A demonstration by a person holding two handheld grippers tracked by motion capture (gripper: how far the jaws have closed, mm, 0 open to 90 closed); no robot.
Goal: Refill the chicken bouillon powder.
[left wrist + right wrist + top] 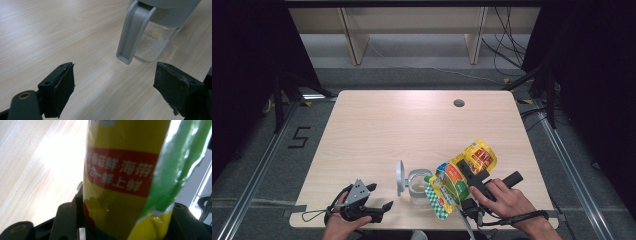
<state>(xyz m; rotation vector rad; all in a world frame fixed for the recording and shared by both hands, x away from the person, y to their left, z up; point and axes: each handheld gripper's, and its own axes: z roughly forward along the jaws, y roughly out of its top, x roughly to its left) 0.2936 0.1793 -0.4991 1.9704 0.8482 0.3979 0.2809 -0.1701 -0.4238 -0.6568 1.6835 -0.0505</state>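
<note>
A yellow and green snack bag (460, 177) is held tilted over a small clear glass jar (417, 184), its torn lower end near the jar's mouth. My right gripper (472, 179) is shut on the bag (120, 182), which rises between its jaws in the right gripper view. The jar (155, 42) has a grey flip lid (400, 177) standing open at its left; a little pale powder lies inside. My left gripper (379, 210) rests open near the table's front edge, left of the jar; its jaws stand wide apart with the grey lid (131, 32) ahead of them.
The light wooden table (412, 125) has a round cable hole (458, 103) at the back right. Beyond it stand pale shelf legs (354, 37) and loose cables (507, 45) on the grey floor. A black "5" mark (299, 136) is on the floor at left.
</note>
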